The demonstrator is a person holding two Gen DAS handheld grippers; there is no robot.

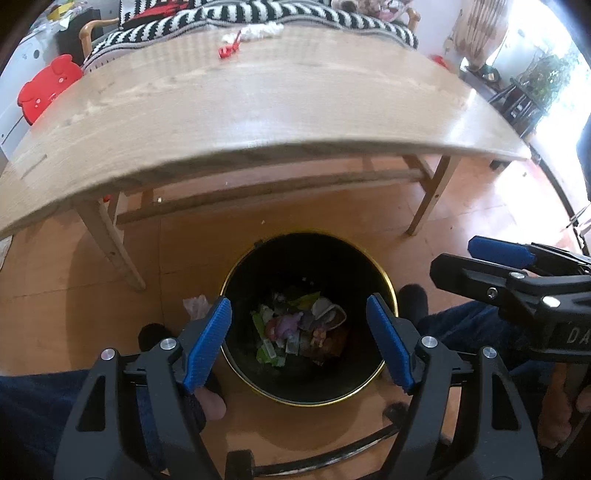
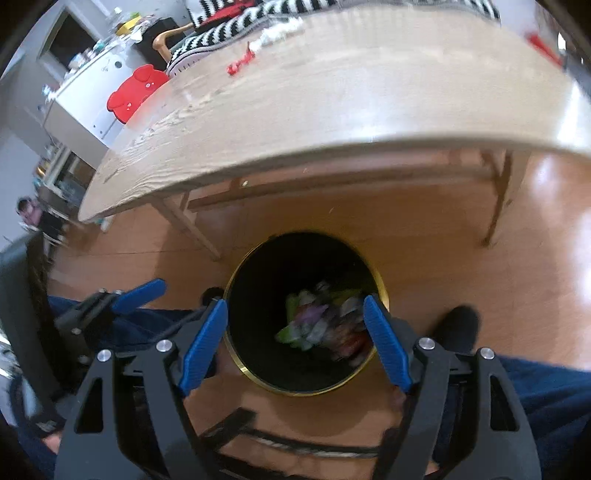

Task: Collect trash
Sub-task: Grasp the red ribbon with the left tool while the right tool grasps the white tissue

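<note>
Both the left gripper (image 1: 299,341) and right gripper (image 2: 295,341) gape wide above the black bin (image 1: 384,273) of trash (image 1: 299,328), maybe wrappers.

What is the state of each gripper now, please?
Left gripper: open, holding nothing, above the trash bin.
Right gripper: open, holding nothing.

**Trash bin on the floor, scraps left on the table**

Black round bin (image 1: 310,317) with a thin gold rim, standing upright and uncovered on the wooden floor just in front of the table. Partly filled: mixed trash (image 1: 299,332) heaped at the bottom, with green, purple, white and brown wrappers and scraps, blurred in the right wrist view. Far across the tabletop, a small red scrap (image 1: 227,50) lying just beside a crumpled white wad (image 1: 260,31) near the far edge.
</note>
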